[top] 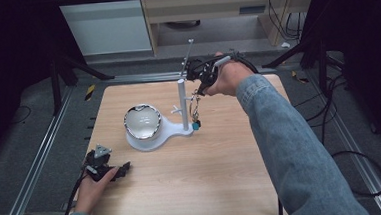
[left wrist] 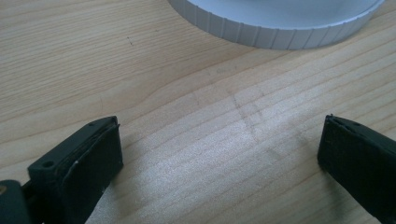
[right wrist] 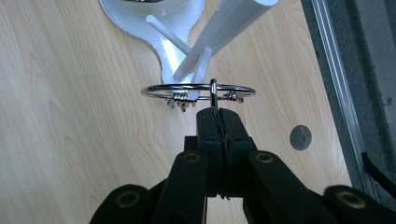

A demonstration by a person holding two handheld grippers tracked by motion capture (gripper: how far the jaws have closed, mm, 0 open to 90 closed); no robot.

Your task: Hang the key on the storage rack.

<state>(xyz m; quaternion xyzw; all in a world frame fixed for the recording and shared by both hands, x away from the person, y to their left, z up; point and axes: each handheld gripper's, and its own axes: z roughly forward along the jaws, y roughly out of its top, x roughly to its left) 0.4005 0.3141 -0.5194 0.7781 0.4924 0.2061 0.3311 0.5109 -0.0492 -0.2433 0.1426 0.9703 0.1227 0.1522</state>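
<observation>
Right gripper view has the metal ring (right wrist: 198,89) pinched in my right gripper (right wrist: 218,114), jaws pressed together on it, beside the white stand's post (right wrist: 224,32). High view: my left gripper (top: 113,170) rests on the wooden table (top: 206,156), jaws spread, near the stand's base (top: 150,140)

Bright lit table (top: 207,161), dark surrounds, glare on bowl (top: 142,121), foreground gripper pics blurry
</observation>
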